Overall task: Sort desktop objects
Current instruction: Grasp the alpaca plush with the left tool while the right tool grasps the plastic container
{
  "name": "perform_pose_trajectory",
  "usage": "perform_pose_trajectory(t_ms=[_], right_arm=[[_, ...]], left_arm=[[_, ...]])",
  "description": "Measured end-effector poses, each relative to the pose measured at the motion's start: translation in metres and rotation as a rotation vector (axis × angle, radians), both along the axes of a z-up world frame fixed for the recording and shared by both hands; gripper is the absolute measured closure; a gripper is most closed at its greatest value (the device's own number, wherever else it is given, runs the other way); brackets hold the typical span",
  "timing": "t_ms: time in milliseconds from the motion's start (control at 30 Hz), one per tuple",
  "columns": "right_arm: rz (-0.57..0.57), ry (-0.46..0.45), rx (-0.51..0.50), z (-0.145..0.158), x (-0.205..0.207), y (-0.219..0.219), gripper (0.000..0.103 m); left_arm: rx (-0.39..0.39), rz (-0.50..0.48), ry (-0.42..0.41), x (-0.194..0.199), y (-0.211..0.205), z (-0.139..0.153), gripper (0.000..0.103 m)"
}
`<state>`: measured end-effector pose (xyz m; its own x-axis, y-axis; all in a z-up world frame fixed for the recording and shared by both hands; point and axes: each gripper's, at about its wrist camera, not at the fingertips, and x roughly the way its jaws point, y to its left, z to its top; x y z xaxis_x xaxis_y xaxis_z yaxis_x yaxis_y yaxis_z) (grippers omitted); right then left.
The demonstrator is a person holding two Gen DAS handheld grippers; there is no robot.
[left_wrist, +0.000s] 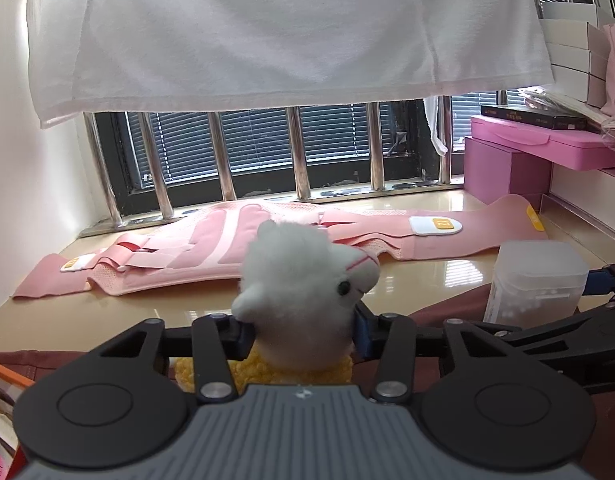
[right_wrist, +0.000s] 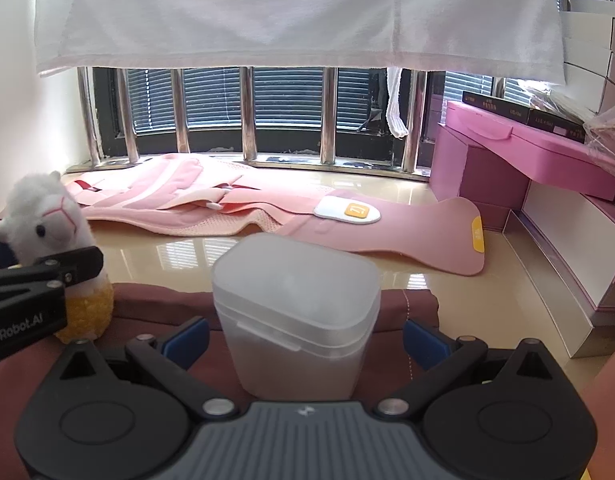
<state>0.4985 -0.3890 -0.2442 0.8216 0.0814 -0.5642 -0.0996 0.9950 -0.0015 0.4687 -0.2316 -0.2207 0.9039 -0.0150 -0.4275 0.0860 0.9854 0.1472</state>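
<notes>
Plush alpaca (left_wrist: 303,280) clamped in left hand-held gripper (left_wrist: 303,338), right hand-held gripper (right_wrist: 305,338) apart — frosted box (right_wrist: 295,312) between.

Left claw (left_wrist: 303,338) clamped tight, right claw (right_wrist: 305,338) spread wide, both angled slightly downward.

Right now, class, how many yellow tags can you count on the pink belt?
3: one at its left end, one on the white tab, one at its right tip. Folds may hide others.
</notes>
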Motion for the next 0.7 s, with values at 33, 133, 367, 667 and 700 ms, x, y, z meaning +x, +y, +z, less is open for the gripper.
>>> perform_pose_trajectory(t_ms=[33, 133, 367, 667, 700], right_arm=[[-0.001, -0.002, -0.001, 0.000, -0.001, 0.001, 0.000], [-0.010, -0.005, -0.004, 0.000, -0.002, 0.005, 0.000], [-0.057, -0.017, -0.009, 0.002, -0.003, 0.009, 0.000], [-0.110, -0.018, -0.025, 0.003, -0.001, 0.014, 0.003], [-0.118, -0.015, -0.020, 0.003, -0.001, 0.013, 0.006]], left_arm=[[-0.002, 0.001, 0.000, -0.001, 0.001, 0.000, 0.057], [0.002, 0.007, -0.002, -0.002, 0.003, 0.001, 0.058], [-0.006, 0.021, 0.000, -0.002, 0.008, 0.002, 0.058], [-0.013, 0.028, 0.004, -0.003, 0.011, 0.002, 0.058], [-0.014, 0.029, 0.004, -0.003, 0.011, 0.002, 0.058]])
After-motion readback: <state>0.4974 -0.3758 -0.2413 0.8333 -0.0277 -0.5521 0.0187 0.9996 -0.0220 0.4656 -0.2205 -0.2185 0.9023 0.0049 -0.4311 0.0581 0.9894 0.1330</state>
